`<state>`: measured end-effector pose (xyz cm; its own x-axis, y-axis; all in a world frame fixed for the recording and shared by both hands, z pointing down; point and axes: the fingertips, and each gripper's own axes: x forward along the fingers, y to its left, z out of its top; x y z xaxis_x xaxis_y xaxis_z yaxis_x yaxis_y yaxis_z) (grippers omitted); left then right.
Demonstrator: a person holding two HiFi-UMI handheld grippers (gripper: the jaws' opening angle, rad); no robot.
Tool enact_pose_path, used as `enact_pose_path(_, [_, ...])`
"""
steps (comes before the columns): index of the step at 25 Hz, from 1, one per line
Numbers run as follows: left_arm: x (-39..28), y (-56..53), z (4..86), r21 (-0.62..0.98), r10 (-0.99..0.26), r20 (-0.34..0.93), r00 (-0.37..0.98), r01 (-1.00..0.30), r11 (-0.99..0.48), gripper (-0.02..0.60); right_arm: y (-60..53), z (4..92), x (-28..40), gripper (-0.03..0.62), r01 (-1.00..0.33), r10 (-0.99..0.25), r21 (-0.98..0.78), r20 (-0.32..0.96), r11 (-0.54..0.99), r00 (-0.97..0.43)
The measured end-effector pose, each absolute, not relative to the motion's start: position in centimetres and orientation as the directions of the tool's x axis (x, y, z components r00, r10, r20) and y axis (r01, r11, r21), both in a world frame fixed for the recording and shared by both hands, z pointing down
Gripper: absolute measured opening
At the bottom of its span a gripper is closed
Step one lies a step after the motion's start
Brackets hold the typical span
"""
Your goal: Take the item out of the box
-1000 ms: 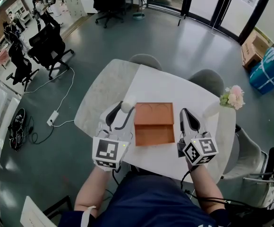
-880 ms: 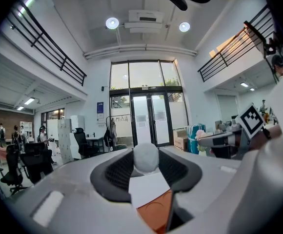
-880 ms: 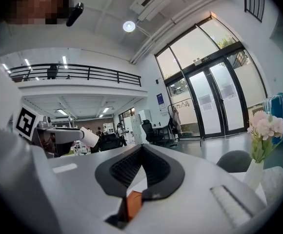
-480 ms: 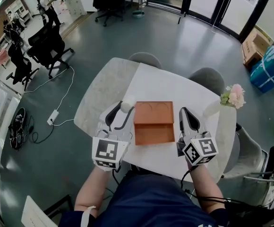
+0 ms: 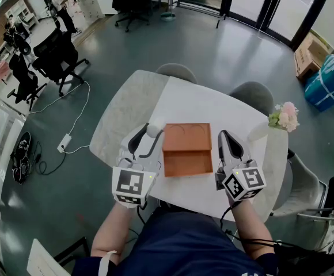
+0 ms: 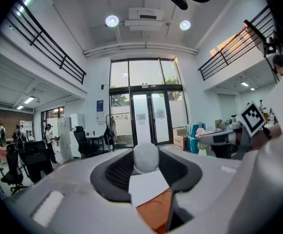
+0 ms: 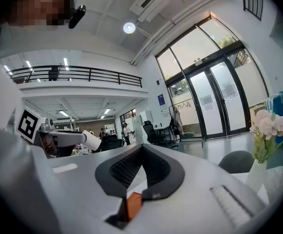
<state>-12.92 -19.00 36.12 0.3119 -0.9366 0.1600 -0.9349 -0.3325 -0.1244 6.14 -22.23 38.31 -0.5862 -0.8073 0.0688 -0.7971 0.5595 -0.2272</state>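
Observation:
An orange-brown box (image 5: 187,149) sits in the middle of the white table (image 5: 198,105). Its top faces up, with two arc marks on the far half. My left gripper (image 5: 153,132) is at the box's left far corner, shut on a small white ball (image 5: 154,130). In the left gripper view the ball (image 6: 146,157) sits between the black pads, above the table and a corner of the box (image 6: 153,211). My right gripper (image 5: 223,135) stands just right of the box, its jaws together with nothing in them. An edge of the box (image 7: 134,204) shows below that gripper (image 7: 142,149).
A white vase of pink flowers (image 5: 284,118) stands at the table's right edge. Two grey chairs (image 5: 178,73) (image 5: 253,99) are tucked in at the far side. Black office chairs (image 5: 57,53) and a floor cable are off to the left.

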Motion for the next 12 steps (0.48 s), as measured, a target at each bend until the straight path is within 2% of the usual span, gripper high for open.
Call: enact_pose_path(12, [-12.19,-18.89,36.58,-0.126,-0.933,0.171,0.316,-0.933,-0.339,0.169,-22.04,38.7,6.55,0.0,-0.793,-0.802,-0.229,0.074,0.564,-0.592])
